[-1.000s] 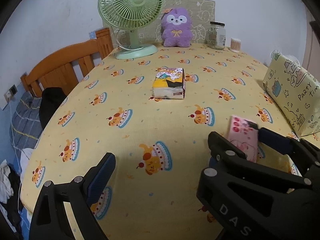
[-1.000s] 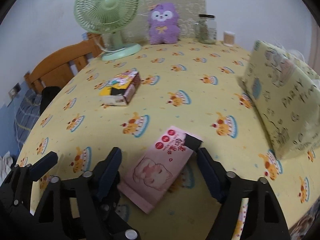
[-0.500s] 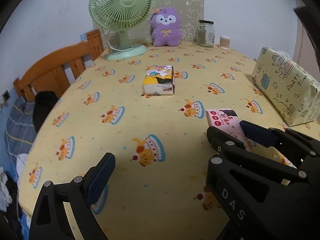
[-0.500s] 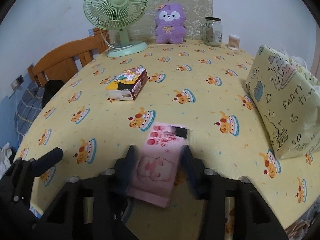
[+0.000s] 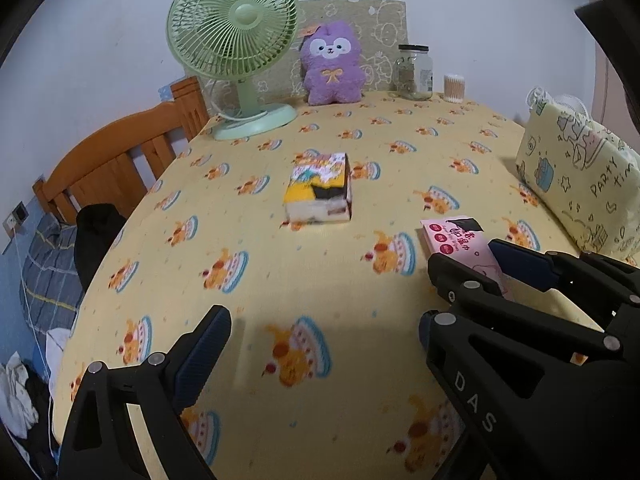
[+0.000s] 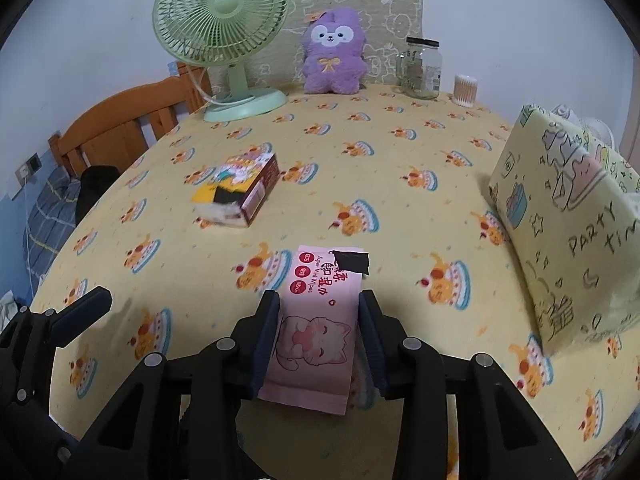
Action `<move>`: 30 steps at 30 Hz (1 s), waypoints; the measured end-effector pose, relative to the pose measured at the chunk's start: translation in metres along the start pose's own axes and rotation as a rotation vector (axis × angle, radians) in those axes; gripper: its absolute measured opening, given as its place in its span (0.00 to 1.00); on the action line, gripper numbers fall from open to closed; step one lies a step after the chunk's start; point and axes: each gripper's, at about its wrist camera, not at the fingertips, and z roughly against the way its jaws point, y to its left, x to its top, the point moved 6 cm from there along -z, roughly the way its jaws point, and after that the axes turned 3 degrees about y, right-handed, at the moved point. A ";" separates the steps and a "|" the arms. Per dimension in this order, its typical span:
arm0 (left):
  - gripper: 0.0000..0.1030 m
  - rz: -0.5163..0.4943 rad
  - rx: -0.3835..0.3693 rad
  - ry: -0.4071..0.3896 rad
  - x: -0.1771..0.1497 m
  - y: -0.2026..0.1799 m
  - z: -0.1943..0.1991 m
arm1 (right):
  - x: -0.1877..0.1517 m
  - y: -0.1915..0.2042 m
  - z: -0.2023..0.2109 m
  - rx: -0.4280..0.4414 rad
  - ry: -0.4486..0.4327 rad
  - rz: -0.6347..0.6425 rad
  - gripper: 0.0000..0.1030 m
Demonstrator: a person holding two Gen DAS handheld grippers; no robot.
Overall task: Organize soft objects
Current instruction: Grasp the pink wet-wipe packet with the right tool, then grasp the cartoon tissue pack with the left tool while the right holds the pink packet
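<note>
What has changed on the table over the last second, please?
The right claw has just been closing and now pinches the pink wipes pack, which turned from slanted to lying straight between its fingers. The left claw stays open and empty; the tissue pack, fan and plush kept their places.

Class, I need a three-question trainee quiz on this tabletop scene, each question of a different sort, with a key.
1. True or false: the right tongs are closed on the pink wipes pack.
2. Which stands nearest the purple plush toy? A) green fan B) cartoon-print pillow C) tissue box
3. Fill in: the left tongs are open and hold ____.

Key: 1 true; 2 A; 3 nothing.
</note>
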 end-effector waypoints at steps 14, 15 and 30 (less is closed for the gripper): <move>0.94 0.009 0.005 -0.040 0.053 -0.002 -0.008 | 0.054 -0.015 0.000 -0.006 -0.072 0.000 0.41; 0.93 0.012 0.016 -0.042 0.057 -0.001 -0.010 | 0.056 -0.015 0.000 -0.004 -0.074 0.001 0.42; 0.88 0.029 0.043 -0.023 0.087 0.004 -0.036 | 0.088 -0.023 -0.015 0.017 -0.105 -0.010 0.42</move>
